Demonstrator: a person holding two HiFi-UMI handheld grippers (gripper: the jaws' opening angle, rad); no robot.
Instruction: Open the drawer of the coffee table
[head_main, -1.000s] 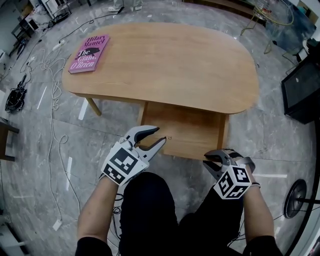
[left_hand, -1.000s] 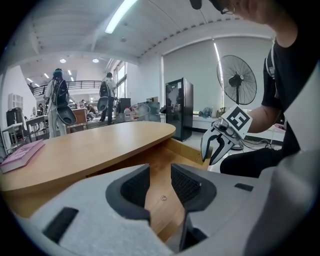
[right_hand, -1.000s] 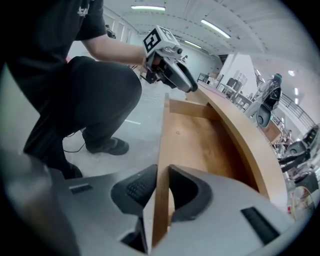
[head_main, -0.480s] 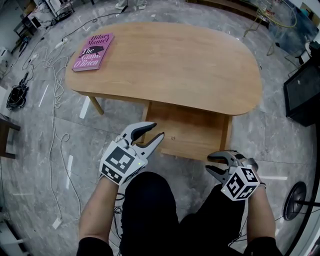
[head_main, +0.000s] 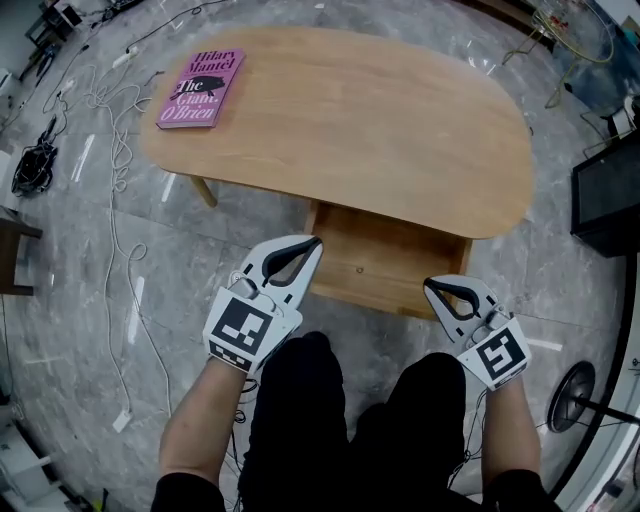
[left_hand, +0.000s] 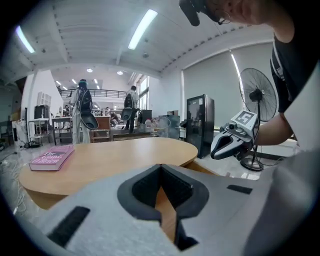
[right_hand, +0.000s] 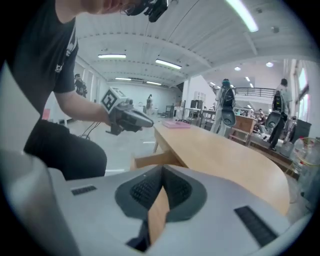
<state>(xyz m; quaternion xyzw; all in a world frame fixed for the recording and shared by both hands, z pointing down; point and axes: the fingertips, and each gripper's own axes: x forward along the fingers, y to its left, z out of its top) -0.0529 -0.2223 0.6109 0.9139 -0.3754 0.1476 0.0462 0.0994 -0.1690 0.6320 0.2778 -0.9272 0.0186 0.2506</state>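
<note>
The oval wooden coffee table (head_main: 380, 120) has its drawer (head_main: 385, 262) pulled out toward me under the front edge, with a small knob on its front. My left gripper (head_main: 316, 242) hovers at the drawer's left front corner, its jaws shut with nothing between them. To the right, my right gripper (head_main: 429, 285) hangs off the drawer's right front corner, also shut and empty. In the left gripper view the fingertips (left_hand: 160, 166) meet over the tabletop (left_hand: 110, 160). The right gripper view shows its closed tips (right_hand: 162, 169) and the drawer (right_hand: 152, 160) beyond.
A pink book (head_main: 200, 88) lies on the table's far left corner. Cables (head_main: 95, 130) trail over the marble floor at left. A black cabinet (head_main: 608, 190) stands at right and a fan base (head_main: 570, 400) at lower right. People stand far behind the table.
Both grippers have risen off the drawer front and their jaws have closed. The drawer stays pulled out.
</note>
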